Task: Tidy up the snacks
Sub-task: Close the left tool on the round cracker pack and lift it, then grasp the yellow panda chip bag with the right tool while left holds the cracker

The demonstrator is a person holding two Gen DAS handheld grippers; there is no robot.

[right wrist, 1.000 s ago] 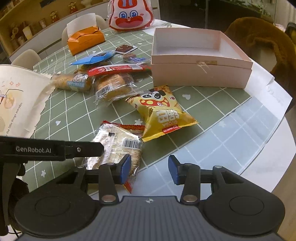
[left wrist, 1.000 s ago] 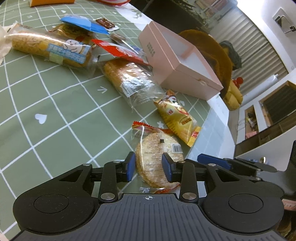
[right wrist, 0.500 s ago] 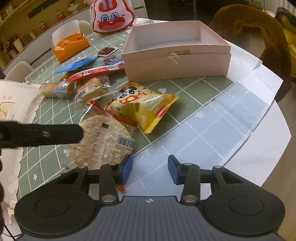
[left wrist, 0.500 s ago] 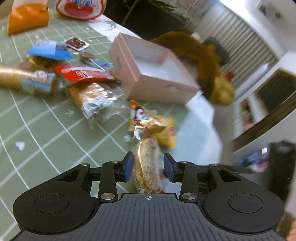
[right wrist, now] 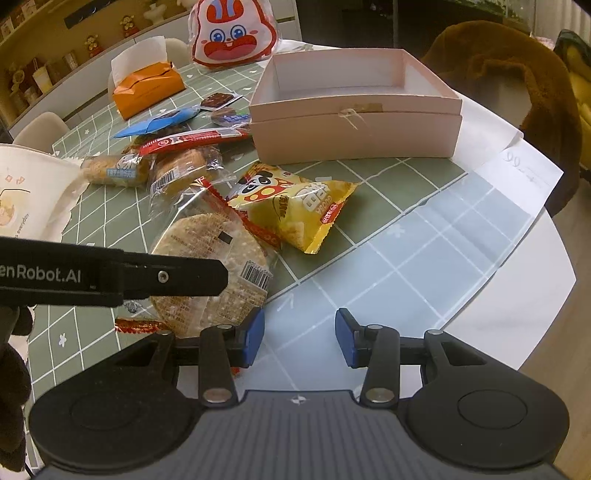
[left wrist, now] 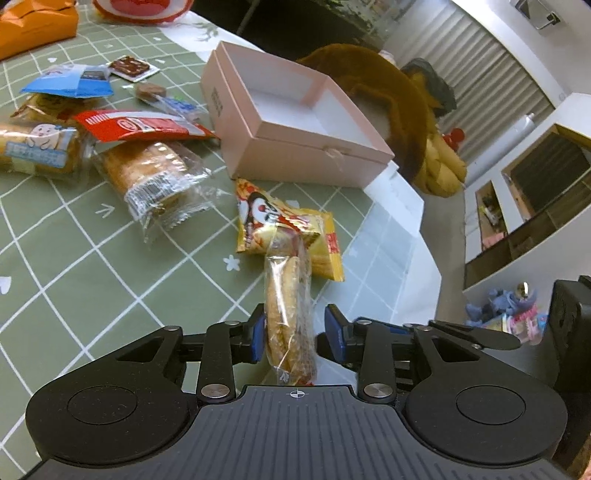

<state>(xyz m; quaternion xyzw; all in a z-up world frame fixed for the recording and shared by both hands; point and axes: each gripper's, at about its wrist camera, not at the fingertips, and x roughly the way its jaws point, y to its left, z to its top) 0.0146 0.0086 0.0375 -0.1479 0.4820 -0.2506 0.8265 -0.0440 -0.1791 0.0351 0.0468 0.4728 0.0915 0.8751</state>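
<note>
A round rice cracker packet stands edge-on between the pads of my left gripper, lifted off the green checked cloth. The jaws are closing on it. In the right wrist view the same packet hangs tilted, behind a black finger of the left gripper. A yellow panda snack bag lies just beyond it. Further back stands the open pink box, with nothing inside. My right gripper is open over the pale blue part of the cloth, nothing between its fingers.
Wrapped bread rolls, a red bar and a blue packet lie left of the box. An orange tissue box and a rabbit bag sit at the back. The table edge curves right; a brown furry chair stands behind.
The cracker packet lay flat on the cloth between the left fingers; now it is lifted and turned edge-on. The left gripper has moved toward the pink box. The right gripper stays open.
</note>
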